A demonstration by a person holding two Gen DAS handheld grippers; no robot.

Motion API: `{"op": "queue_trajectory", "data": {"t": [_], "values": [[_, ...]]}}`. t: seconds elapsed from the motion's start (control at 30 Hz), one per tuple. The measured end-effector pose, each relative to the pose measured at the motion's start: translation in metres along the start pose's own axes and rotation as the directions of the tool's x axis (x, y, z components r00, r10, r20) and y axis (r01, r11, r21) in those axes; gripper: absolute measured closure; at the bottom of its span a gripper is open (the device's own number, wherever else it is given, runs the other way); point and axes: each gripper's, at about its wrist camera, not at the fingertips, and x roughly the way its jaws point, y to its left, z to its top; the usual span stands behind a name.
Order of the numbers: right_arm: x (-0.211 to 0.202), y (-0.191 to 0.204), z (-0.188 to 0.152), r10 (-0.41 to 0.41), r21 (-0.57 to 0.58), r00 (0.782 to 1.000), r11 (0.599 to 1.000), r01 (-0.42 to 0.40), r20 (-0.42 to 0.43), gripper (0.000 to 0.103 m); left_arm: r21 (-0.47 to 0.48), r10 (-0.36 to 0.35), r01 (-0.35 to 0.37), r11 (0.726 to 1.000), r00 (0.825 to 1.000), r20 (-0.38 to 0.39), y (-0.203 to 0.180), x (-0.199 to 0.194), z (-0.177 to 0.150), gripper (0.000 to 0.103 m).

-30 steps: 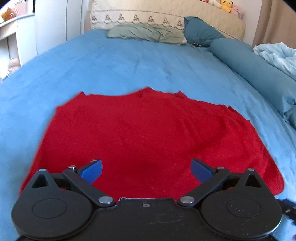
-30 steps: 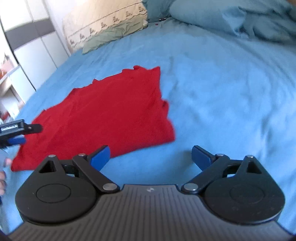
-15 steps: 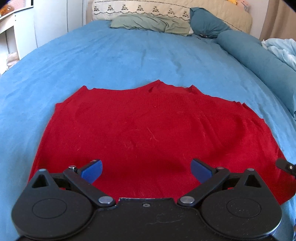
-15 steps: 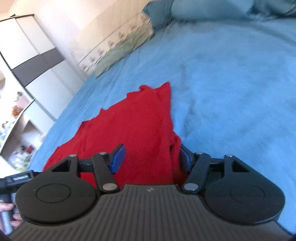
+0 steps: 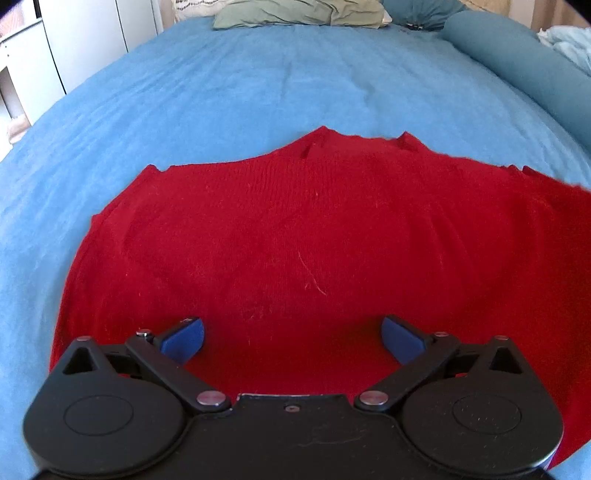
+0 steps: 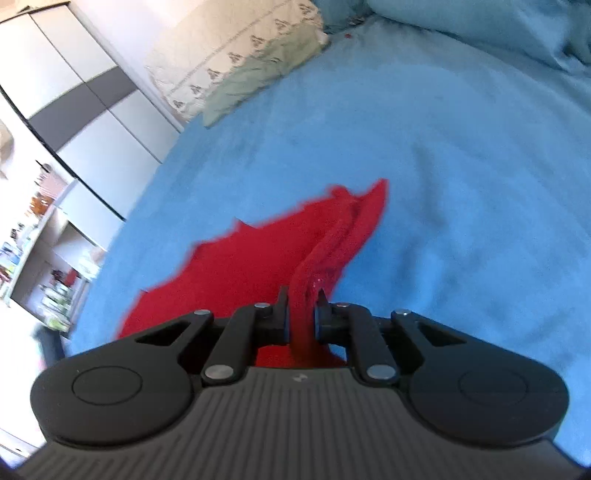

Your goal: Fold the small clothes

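A red knit garment (image 5: 295, 229) lies spread flat on the blue bed sheet (image 5: 258, 92). My left gripper (image 5: 291, 334) hovers over its near hem, open, with only flat cloth beneath its blue pads. In the right wrist view the same red garment (image 6: 240, 266) rises in a bunched ridge at its right edge. My right gripper (image 6: 302, 295) is closing on that ridge, its pads pressing the cloth from both sides and holding the edge a little above the sheet.
A green pillow (image 5: 295, 13) and a patterned headboard cushion (image 6: 236, 62) lie at the far end of the bed. A teal bolster (image 5: 517, 62) runs along the right side. White wardrobe doors (image 6: 92, 110) and cluttered shelves (image 6: 37, 258) stand to the left.
My right gripper went from wide open beside the garment to clamped on its right edge, lifting it. My left gripper moved in lower over the near hem and stayed open.
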Motion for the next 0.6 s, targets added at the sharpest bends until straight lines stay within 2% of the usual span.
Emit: {"op": "queue_trajectory", "data": {"t": [0.07, 0.17, 0.3, 0.37, 0.47, 0.5, 0.53, 0.57, 0.6], "values": [[0.003, 0.043, 0.012, 0.04, -0.032, 0.999, 0.999, -0.041, -0.01, 0.077, -0.007, -0.044, 0.044, 0.999, 0.999, 0.025, 0.011, -0.012, -0.002, 0.0], [0.02, 0.116, 0.017, 0.117, -0.132, 0.992, 0.984, -0.121, -0.036, 0.077, -0.012, -0.043, 0.044, 0.999, 0.995, 0.085, 0.04, -0.04, -0.011, 0.0], [0.073, 0.211, -0.019, 0.17, -0.283, 0.974, 0.937, -0.207, -0.15, 0.077, -0.006, -0.034, 0.035, 0.999, 0.991, 0.126, 0.093, -0.074, -0.036, 0.0], [0.115, 0.241, -0.049, 0.139, -0.329, 0.961, 0.919, -0.216, -0.241, 0.078, -0.014, -0.025, 0.027, 1.0, 0.992, 0.12, 0.114, -0.08, -0.051, 0.0], [0.173, 0.263, -0.109, 0.032, -0.419, 0.937, 0.889, -0.186, -0.349, 0.077, -0.044, -0.041, 0.045, 0.998, 0.995, 0.096, 0.14, -0.081, -0.079, 0.0], [0.182, 0.266, -0.123, 0.007, -0.445, 0.933, 0.878, -0.178, -0.36, 0.076, -0.059, -0.052, 0.057, 0.997, 0.995, 0.089, 0.147, -0.08, -0.088, 0.0], [0.186, 0.267, -0.134, -0.01, -0.477, 0.938, 0.863, -0.167, -0.346, 0.075, -0.071, -0.059, 0.066, 0.995, 0.994, 0.087, 0.151, -0.081, -0.095, 0.0], [0.184, 0.269, -0.14, -0.007, -0.497, 0.946, 0.852, -0.163, -0.323, 0.07, -0.081, -0.069, 0.076, 0.994, 0.994, 0.087, 0.155, -0.081, -0.101, 0.0], [0.182, 0.269, -0.142, 0.007, -0.5, 0.949, 0.848, -0.173, -0.316, 0.057, -0.087, -0.078, 0.086, 0.993, 0.993, 0.091, 0.158, -0.082, -0.107, 0.0]]}}
